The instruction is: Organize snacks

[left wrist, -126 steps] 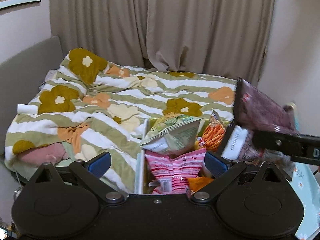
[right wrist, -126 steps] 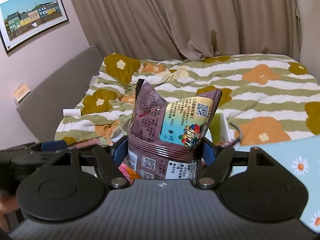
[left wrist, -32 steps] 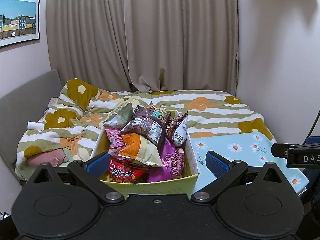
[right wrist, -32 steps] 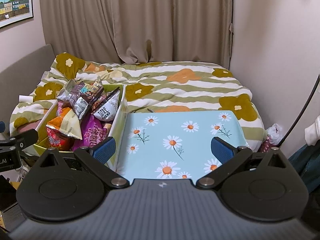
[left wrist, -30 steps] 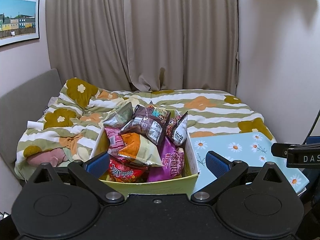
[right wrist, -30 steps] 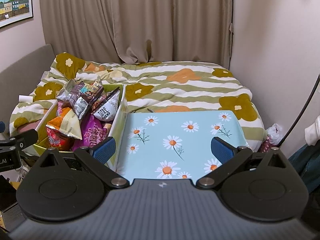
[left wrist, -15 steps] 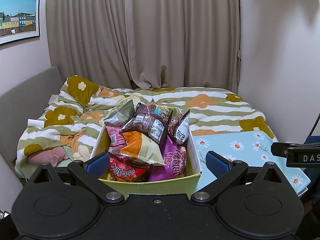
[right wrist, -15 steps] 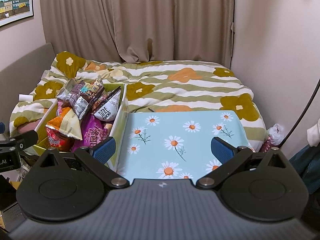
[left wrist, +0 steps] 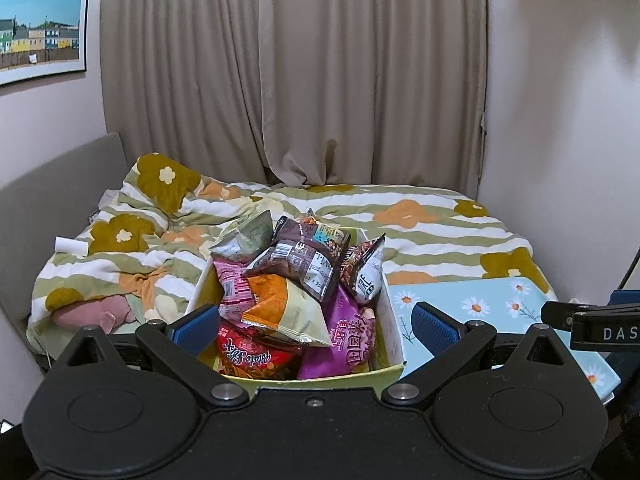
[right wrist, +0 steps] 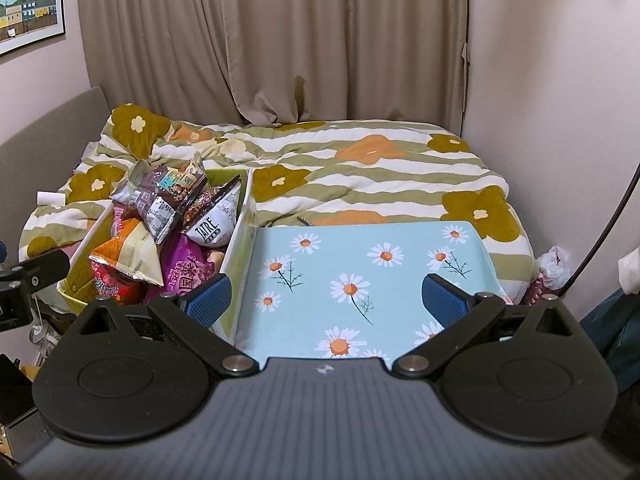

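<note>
A yellow-green box (left wrist: 332,381) with white side walls (right wrist: 239,236) holds several snack bags. A dark brown bag (left wrist: 304,258) lies on top and also shows in the right wrist view (right wrist: 168,196). An orange and cream bag (left wrist: 284,308), a red bag (left wrist: 252,356), a purple bag (left wrist: 346,334) and a white bag marked TATRE (right wrist: 216,220) lie around it. My left gripper (left wrist: 316,326) is open and empty, in front of the box. My right gripper (right wrist: 326,298) is open and empty over the daisy-print table (right wrist: 360,280).
The bed with its striped flower duvet (left wrist: 400,216) lies behind box and table. Beige curtains (left wrist: 320,80) hang at the back. A grey headboard (left wrist: 48,208) is on the left, a wall on the right. A black cable (right wrist: 604,232) hangs at far right.
About four seconds ago my right gripper held the dark brown bag; it now lies on top in the box and the gripper is open. Over the last second almost nothing moved.
</note>
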`<state>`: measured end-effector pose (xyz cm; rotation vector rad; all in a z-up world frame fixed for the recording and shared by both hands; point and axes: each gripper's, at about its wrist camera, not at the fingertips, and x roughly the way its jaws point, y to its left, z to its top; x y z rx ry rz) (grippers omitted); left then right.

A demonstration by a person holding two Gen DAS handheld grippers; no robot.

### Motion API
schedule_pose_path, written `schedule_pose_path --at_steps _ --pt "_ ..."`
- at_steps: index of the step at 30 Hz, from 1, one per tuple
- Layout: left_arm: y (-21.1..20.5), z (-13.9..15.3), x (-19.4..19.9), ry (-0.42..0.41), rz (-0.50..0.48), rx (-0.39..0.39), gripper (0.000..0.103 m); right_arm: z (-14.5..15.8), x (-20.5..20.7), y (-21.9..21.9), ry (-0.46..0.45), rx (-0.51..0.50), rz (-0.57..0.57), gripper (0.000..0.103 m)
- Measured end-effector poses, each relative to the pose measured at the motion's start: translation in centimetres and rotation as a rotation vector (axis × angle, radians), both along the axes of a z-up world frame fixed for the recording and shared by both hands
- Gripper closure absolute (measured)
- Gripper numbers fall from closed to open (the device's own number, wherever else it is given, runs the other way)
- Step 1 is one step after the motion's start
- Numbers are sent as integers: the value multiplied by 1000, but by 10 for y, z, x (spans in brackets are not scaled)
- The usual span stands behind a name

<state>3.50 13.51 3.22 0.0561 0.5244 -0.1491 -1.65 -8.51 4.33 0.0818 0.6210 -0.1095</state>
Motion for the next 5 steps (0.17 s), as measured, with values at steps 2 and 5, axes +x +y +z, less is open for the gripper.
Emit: schedule_pose_path --at_steps 2,5 --pt "3 -1 3 6 5 -11 0 0 0 -1 0 -1 0 0" --pt "6 -2 8 8 15 -9 0 0 1 -2 1 -2 0 0"
